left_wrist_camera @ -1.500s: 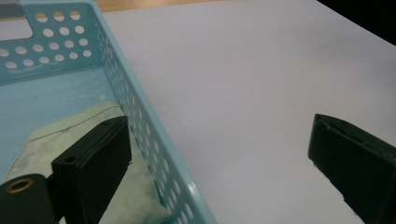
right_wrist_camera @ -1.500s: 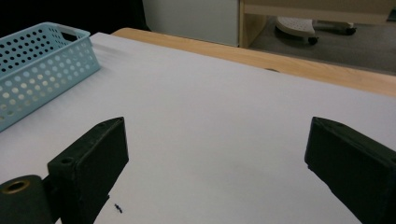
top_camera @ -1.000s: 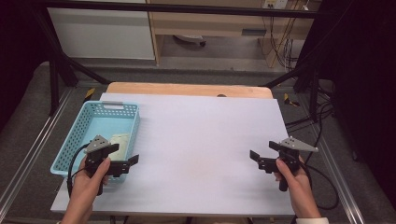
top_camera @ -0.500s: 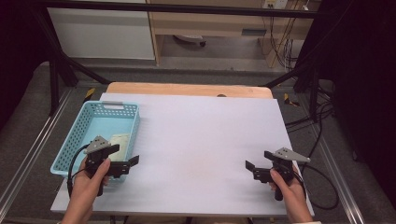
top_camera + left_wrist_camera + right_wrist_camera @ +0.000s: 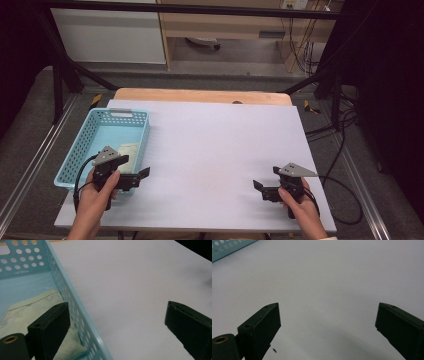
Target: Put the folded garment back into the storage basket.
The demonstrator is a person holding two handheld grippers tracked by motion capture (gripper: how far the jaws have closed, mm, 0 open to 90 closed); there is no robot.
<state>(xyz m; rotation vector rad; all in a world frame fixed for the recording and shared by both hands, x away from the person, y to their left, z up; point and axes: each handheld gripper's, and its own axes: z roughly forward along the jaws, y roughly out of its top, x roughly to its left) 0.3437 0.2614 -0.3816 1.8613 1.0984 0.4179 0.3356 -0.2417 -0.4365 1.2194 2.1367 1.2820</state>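
A light blue perforated basket (image 5: 80,145) stands at the left of the white table (image 5: 220,145), with a pale cloth-like pouch (image 5: 128,150) lying in it. My left gripper (image 5: 140,178) is open at the basket's near right corner. In the left gripper view, the left gripper (image 5: 117,325) straddles the basket wall (image 5: 75,315): one jaw is over the pouch (image 5: 32,312), the other over bare table. My right gripper (image 5: 265,186) is open near the front right of the table. Between the jaws of the right gripper (image 5: 328,325) there is nothing but table.
A wooden strip (image 5: 200,95) runs along the table's far edge. Cables (image 5: 345,200) trail off the right side onto the floor. The basket's far corner (image 5: 229,248) shows at the top left of the right gripper view.
My right gripper has moved back toward the table's front edge and a little left. The left gripper has stayed beside the basket.
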